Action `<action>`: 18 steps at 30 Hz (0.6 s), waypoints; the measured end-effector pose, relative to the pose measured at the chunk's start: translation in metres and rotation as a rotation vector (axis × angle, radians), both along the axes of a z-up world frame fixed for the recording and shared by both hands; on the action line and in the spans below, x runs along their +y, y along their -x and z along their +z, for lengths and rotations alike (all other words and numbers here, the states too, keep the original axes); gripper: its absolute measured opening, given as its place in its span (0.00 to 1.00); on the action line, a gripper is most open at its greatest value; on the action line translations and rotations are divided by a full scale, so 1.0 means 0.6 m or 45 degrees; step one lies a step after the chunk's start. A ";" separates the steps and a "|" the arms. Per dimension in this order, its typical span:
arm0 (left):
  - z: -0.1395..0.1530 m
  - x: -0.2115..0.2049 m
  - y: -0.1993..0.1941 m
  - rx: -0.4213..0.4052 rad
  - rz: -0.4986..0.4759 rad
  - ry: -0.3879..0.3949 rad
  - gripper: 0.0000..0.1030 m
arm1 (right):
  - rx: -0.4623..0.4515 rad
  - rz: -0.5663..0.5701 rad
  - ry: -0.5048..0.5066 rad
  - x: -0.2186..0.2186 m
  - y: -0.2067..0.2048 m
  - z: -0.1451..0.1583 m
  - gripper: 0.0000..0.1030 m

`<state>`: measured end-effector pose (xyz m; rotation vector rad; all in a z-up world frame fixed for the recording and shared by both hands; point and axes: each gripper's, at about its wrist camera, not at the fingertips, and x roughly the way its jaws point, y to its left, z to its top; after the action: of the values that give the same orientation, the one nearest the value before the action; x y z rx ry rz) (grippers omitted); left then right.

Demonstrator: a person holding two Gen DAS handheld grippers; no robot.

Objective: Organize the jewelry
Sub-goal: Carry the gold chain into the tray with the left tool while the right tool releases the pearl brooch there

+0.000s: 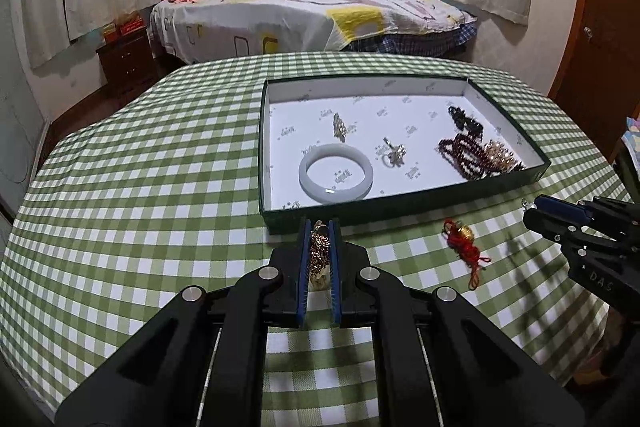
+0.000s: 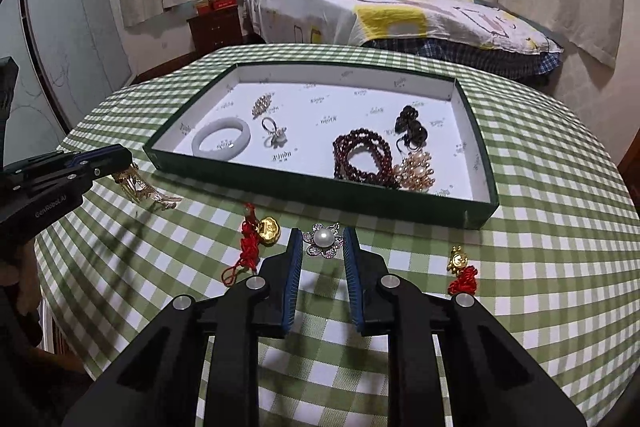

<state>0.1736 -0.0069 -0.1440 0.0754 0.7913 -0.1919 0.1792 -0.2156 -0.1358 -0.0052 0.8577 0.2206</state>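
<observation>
Between the spread right hand-held gripper (image 2: 319,235) fingers lies a pearl brooch (image 2: 322,245); left hand-held gripper (image 1: 320,227) pinches gold jewelry (image 1: 319,259).

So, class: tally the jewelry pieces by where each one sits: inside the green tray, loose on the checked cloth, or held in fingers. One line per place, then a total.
In the green cardboard tray: 6
Loose on the green checked cloth: 3
Held by the left gripper, a gold chain piece: 1
Total: 10
</observation>
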 end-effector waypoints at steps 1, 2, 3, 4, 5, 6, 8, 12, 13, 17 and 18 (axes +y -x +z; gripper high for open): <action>0.004 0.000 0.002 -0.006 0.000 0.002 0.09 | -0.004 0.000 -0.001 0.000 0.001 0.002 0.21; 0.008 0.000 0.003 -0.011 -0.001 0.006 0.09 | -0.012 -0.001 -0.002 -0.001 0.002 0.006 0.21; 0.014 0.000 0.005 -0.018 -0.002 0.011 0.09 | -0.016 -0.002 -0.003 0.000 0.003 0.008 0.21; 0.018 0.000 0.005 -0.023 -0.003 0.015 0.09 | -0.022 -0.004 -0.005 -0.001 0.005 0.011 0.21; 0.023 0.000 0.007 -0.028 -0.004 0.019 0.09 | -0.029 -0.006 -0.007 -0.001 0.005 0.014 0.21; 0.028 0.000 0.008 -0.036 -0.006 0.022 0.09 | -0.035 -0.008 -0.009 -0.001 0.006 0.017 0.21; 0.039 -0.002 0.011 -0.053 -0.012 0.023 0.09 | -0.049 -0.011 -0.014 -0.003 0.008 0.024 0.21; 0.055 -0.003 0.013 -0.077 -0.018 0.028 0.08 | -0.072 -0.018 -0.021 -0.006 0.009 0.037 0.21; 0.058 -0.003 0.013 -0.080 -0.020 0.030 0.08 | -0.078 -0.019 -0.023 -0.007 0.009 0.040 0.21; 0.069 -0.005 0.014 -0.097 -0.023 0.034 0.08 | -0.104 -0.023 -0.027 -0.008 0.009 0.053 0.21; 0.069 -0.005 0.013 -0.098 -0.023 0.033 0.08 | -0.105 -0.024 -0.027 -0.009 0.009 0.054 0.21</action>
<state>0.1657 -0.0100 -0.1024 0.0655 0.7114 -0.2150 0.1738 -0.2210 -0.1035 0.0137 0.7726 0.2102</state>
